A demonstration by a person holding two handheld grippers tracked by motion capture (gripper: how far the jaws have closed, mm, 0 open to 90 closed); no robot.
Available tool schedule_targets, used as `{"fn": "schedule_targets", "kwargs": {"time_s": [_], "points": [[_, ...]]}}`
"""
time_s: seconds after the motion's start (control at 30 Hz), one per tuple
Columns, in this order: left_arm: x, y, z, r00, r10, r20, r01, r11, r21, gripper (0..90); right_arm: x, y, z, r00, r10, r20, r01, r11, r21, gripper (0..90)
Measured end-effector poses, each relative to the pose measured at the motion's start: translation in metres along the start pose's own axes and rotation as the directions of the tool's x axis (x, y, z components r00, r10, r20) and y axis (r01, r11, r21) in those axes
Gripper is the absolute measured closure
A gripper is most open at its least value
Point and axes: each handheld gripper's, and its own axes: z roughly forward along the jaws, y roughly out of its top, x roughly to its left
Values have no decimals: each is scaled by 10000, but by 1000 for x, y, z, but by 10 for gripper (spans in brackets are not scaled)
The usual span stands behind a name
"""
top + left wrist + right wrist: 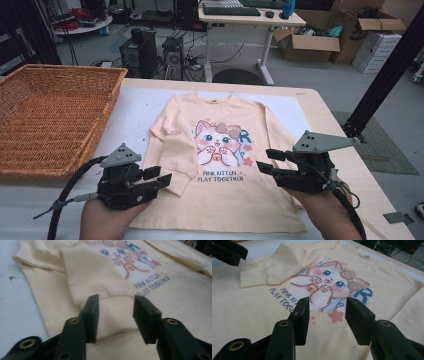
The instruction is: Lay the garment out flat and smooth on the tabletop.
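A peach long-sleeved shirt (220,200) with a cat print lies flat on the table, collar away from me. Its sleeve (172,150) on the left is folded in over the front, cuff (115,312) near the print's lettering. My left gripper (159,176) stands open just short of that cuff; in the left gripper view (116,299) the cuff shows between the jaws, and the pads do not press on it. My right gripper (266,161) hovers open over the shirt's right half, its jaws (327,302) framing the cat print (329,285) with nothing held.
A large wicker basket (55,115) stands at the table's left. A white mat (135,107) lies under the shirt. The table's right edge (345,150) is close to my right hand, with a black post (385,75) beyond it. A desk and cardboard boxes stand far behind.
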Motion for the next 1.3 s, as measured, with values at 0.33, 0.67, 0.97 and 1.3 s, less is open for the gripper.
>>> {"fn": "schedule_targets", "kwargs": {"time_s": [0.33, 0.67, 0.97, 1.3], "points": [[24, 15, -33, 9997, -195, -163, 183, 9970, -747, 300, 42, 32, 56, 9877, -532, -1473, 575, 9980, 255, 510], [34, 13, -45, 9994, -250, -218, 231, 9962, -843, 253, 97, 41, 137, 9300, -1011, -3534, 1625, 9755, 1485, 719], [35, 16, -44, 9996, -286, -27, 282, 9953, -928, 258, 71, 40, 98, 9478, -1622, -2744, 2088, 9664, 1501, 900], [39, 20, -48, 9990, -444, -28, 437, 9909, -1272, 249, 75, 43, 101, 9641, -752, -2548, 1028, 9900, 970, 476]]}}
